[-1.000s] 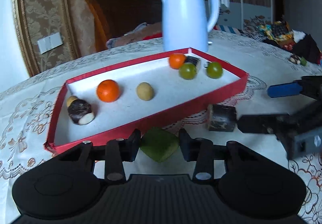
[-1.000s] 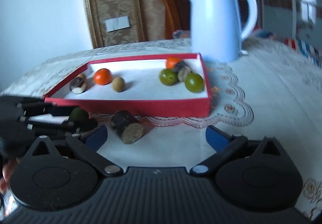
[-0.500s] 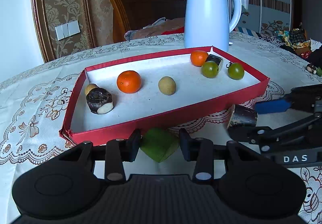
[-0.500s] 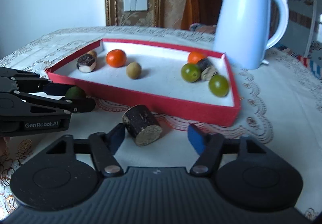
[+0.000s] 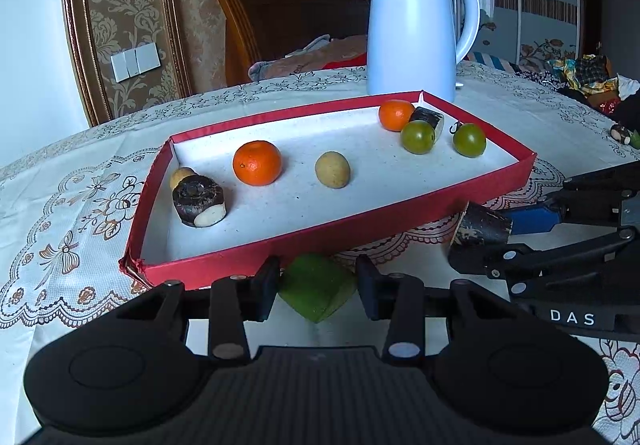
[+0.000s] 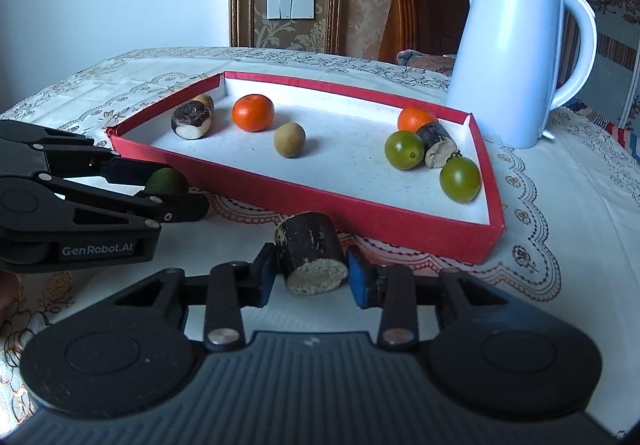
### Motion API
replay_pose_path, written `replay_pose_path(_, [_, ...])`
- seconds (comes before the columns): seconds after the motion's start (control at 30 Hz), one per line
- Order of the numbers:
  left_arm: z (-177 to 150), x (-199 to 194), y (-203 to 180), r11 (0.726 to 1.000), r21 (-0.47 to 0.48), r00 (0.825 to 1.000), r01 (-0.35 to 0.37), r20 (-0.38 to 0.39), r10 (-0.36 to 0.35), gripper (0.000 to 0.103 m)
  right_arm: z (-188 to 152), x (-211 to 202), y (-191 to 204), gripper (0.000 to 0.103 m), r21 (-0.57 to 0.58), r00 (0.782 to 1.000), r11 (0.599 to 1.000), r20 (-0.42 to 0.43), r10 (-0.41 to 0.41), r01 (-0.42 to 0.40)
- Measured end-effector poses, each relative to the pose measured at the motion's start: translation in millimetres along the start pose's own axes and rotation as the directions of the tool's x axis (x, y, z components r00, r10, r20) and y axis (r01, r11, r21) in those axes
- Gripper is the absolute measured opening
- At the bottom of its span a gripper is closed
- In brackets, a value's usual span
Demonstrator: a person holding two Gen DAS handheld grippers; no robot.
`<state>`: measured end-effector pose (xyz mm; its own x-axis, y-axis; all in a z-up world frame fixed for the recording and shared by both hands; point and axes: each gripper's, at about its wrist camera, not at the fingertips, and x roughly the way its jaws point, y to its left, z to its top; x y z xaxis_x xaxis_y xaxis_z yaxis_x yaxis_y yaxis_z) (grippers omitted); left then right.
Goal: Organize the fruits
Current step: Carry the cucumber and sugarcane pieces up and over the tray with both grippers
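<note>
A wedge-shaped green fruit (image 5: 316,291) sits between the pads of my left gripper (image 5: 316,285), which is shut on it just in front of the red tray (image 5: 340,237). To its right, a dark cane piece (image 6: 310,253) with a pale cut end lies on the tablecloth. My right gripper (image 6: 312,277) is closing its jaws on it, and both blue pads touch its sides. The tray holds two oranges (image 5: 257,163), two round green fruits (image 5: 418,137), a tan fruit (image 5: 333,169) and other dark cane pieces (image 5: 199,201).
A white electric kettle (image 5: 416,29) stands right behind the tray's far corner. A lace tablecloth (image 6: 580,225) covers the table. A wooden chair (image 5: 288,29) stands beyond the table, and small items (image 5: 624,135) lie at the far right edge.
The right gripper's jaws went from wide open to closed around the cane piece while it edged up to it. The left gripper kept the green fruit and stayed put.
</note>
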<state>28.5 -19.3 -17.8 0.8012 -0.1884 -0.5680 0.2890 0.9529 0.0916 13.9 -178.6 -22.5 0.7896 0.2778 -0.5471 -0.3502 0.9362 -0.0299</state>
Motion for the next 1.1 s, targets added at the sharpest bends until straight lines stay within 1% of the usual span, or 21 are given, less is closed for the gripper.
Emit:
replay_pose_path(0.23, [0,0,-4,1.0,0.017,1.0,-0.015,0.001,0.015,0.04,0,0,1,0.035,-0.002,1.0,1.0,0.001,-0.006,0.006])
replay_pose_path(0.5, [0,-1,-3,1.0,0.015,1.0,-0.022,0.006,0.021,0.04,0,-1,-1,0.035,0.011,1.0,1.0,0.005,-0.013,0.013])
replay_pose_path(0.8, [-1,-10,-9,0.999,0.047,0.998,-0.005,0.055,0.003,0.04,-1,-5,-7,0.035,0.041,0.999,0.999,0.026,-0.022,0.021])
replay_pose_path(0.93, [-1,-13,-9,0.999,0.045,0.998,-0.012,0.068,0.009,0.04,-2,-7,-9,0.035,0.056,0.999,0.998,0.038,-0.027,0.025])
replay_pose_path(1.1, [0,-18,-8,1.0,0.03,0.995,0.002,0.1,-0.005,0.04,-3,-14,-12,0.035,0.078,0.996,0.996,0.075,-0.042,0.036])
